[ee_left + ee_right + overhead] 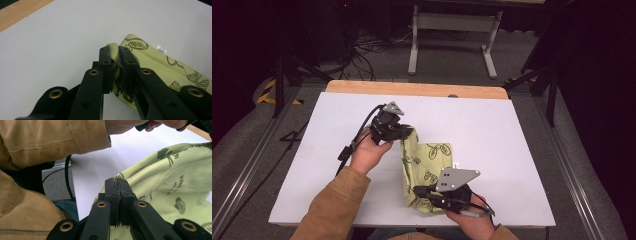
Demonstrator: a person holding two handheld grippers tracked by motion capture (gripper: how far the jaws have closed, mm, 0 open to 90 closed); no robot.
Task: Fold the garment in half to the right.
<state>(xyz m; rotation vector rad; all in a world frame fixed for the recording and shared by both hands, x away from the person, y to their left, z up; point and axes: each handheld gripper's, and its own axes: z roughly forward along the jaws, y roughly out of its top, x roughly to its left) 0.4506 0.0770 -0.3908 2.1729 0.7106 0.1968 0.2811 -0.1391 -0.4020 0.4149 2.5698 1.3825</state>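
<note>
The green printed cloth [424, 172], judged light, limp and prone to sagging, is pinched at one edge inside the clamped left gripper [404, 131] and at the opposite edge inside the clamped right gripper [424, 192], draping between them over the white table [512, 150].

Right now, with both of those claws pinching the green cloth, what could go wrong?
The left gripper pinches just the cloth's edge, so a pull might slip it free. The right gripper holds a thin fold near the table's front edge; if it lets go, that end could slide off. Pulling the two apart too hard might strain the fabric.
</note>
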